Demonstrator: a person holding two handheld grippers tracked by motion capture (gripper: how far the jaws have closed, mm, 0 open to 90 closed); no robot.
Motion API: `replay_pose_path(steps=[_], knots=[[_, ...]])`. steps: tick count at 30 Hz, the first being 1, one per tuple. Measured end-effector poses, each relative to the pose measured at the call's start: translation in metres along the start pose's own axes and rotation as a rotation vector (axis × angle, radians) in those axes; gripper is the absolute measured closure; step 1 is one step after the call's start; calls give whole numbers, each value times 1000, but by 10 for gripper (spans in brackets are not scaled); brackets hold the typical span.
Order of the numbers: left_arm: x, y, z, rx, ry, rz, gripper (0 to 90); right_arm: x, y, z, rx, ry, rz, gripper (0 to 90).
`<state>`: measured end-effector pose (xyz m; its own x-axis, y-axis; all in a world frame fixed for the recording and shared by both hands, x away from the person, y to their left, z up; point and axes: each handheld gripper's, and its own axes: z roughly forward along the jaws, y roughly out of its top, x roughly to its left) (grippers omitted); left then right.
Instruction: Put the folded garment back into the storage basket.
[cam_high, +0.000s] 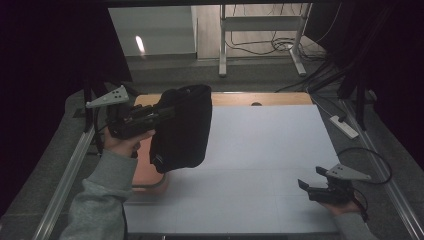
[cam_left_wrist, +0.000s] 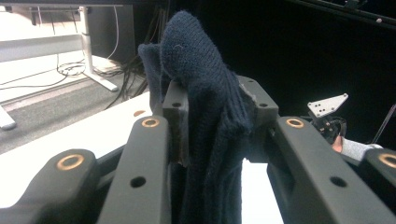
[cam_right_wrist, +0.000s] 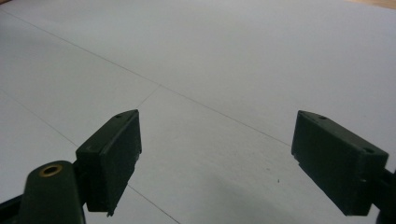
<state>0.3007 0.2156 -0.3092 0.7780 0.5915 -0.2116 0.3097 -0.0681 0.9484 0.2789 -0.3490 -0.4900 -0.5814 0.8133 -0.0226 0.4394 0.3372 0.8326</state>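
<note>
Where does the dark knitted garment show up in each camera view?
High view: dark knitted garment hangs from the left claw, upper left.
Left gripper view: centre, pinched between the jaws, draping down.
Right gripper view: open right claw over bare grey tabletop.
Shared landmark: the grey tabletop.

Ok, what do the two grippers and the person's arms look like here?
Both grippers are black with blocky rectangular jaws. The left gripper has brass-coloured rings at its linkage pivots and a grey three-cornered plate with small holes on top. The right gripper carries the same grey plate, and a black cable loops off behind it. The left sleeve is grey and loose, with a ribbed cuff.
</note>
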Motion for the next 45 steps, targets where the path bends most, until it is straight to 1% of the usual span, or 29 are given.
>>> replay_pose_path(steps=[14, 27, 34, 40, 45], knots=[[2, 2, -17, -16, 32, 0, 676, 0, 0, 1, 0, -2, -2, 169], [6, 1, -37, -32, 67, -6, 677, 0, 0, 1, -1, -2, -3, 168], [9, -1, -50, -39, 88, -9, 677, 0, 1, 1, 2, -4, -4, 168], [12, -3, -66, -46, 112, -10, 677, 1, 1, 2, 4, -6, -5, 168], [14, -5, -75, -49, 128, -14, 677, 1, 1, 2, 6, -7, -4, 168]])
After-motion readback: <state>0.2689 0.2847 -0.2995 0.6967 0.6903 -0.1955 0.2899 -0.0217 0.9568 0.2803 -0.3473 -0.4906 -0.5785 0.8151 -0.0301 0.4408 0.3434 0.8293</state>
